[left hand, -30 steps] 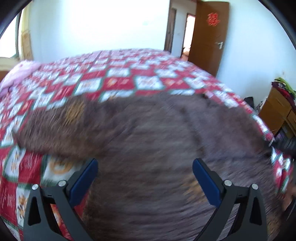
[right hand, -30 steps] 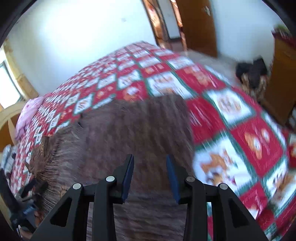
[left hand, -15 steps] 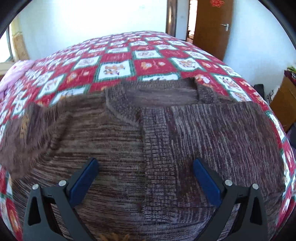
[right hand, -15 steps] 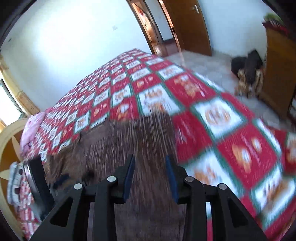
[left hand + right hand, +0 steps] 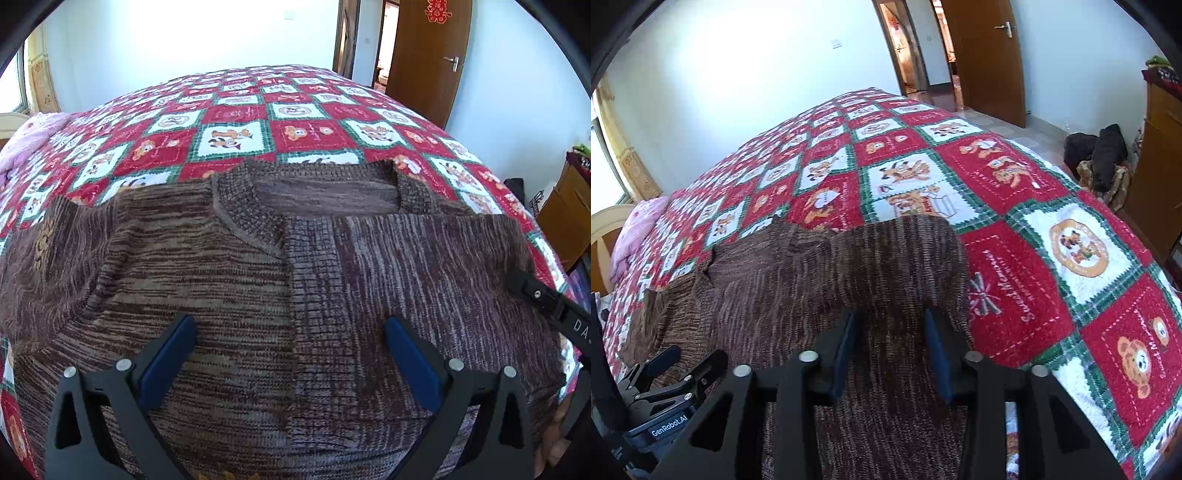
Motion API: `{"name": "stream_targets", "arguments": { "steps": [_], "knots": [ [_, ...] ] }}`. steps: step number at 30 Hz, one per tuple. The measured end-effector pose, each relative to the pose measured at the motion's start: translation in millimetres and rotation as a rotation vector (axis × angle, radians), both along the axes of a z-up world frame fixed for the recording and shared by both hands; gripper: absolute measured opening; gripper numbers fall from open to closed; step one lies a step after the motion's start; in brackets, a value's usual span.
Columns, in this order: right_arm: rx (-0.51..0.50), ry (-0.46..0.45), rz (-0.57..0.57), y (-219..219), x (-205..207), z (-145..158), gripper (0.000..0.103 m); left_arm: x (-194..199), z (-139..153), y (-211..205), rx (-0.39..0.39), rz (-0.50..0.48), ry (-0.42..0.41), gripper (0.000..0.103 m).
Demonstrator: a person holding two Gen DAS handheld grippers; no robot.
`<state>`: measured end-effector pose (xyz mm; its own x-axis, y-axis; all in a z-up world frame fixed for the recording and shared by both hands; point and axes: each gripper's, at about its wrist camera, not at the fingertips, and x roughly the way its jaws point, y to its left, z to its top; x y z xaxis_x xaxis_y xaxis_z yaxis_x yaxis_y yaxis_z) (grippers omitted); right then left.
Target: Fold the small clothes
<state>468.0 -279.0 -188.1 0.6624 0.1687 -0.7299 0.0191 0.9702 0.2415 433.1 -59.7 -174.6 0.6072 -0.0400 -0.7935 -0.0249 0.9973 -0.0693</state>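
We hover both tools over a brown knit sweater (image 5: 258,277) lying flat on the quilted bed (image 5: 240,110). Our left tool (image 5: 290,349) is spread wide and empty; our right tool (image 5: 890,350) is opening, with nothing pinched between its pads. Loose knit could snag and drag the fold crooked. Only the left view shows the neckline; only the right shows the sweater's right edge.

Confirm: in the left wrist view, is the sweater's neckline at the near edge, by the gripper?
No, the brown knit sweater lies with its neckline at the far side, toward the red checked bedspread, away from the left gripper.
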Motion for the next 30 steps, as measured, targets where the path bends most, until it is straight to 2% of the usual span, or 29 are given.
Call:
{"name": "stream_targets", "arguments": {
  "steps": [1,3,7,10,11,13,15,18,22,26,28,30],
  "knots": [
    [0.0,-0.002,0.011,2,0,-2,0.057,-2,2,4,-0.02,-0.011,0.002,0.103],
    [-0.02,-0.005,0.036,7,0,-1,0.062,-8,7,14,-0.064,-0.019,-0.001,0.103],
    [-0.054,-0.005,0.053,15,1,-3,0.067,-29,21,69,-0.098,0.108,-0.026,0.103],
    [-0.043,-0.005,0.055,13,2,-3,0.068,-46,41,140,-0.118,0.28,-0.074,0.103],
    [-0.04,-0.005,0.055,13,1,-3,0.068,-53,51,174,-0.123,0.371,-0.103,0.103],
    [-0.04,-0.005,0.055,13,1,-3,0.068,-62,65,221,-0.094,0.519,-0.134,0.103],
    [-0.044,-0.004,0.057,14,2,-3,0.068,-67,71,258,-0.071,0.609,-0.148,0.103],
    [-0.043,-0.004,0.058,14,2,-3,0.069,-70,62,310,-0.114,0.71,-0.122,0.094],
    [-0.036,-0.006,0.057,14,2,-3,0.069,-69,30,346,-0.208,0.772,-0.051,0.077],
    [-0.036,-0.006,0.058,15,2,-4,0.069,-71,-2,363,-0.359,0.813,-0.013,0.076],
    [-0.036,-0.006,0.058,15,2,-3,0.069,-73,-2,360,-0.349,0.811,-0.069,0.077],
    [-0.036,-0.006,0.058,15,2,-4,0.07,-68,-2,352,-0.31,0.797,-0.071,0.077]
  ]
}}
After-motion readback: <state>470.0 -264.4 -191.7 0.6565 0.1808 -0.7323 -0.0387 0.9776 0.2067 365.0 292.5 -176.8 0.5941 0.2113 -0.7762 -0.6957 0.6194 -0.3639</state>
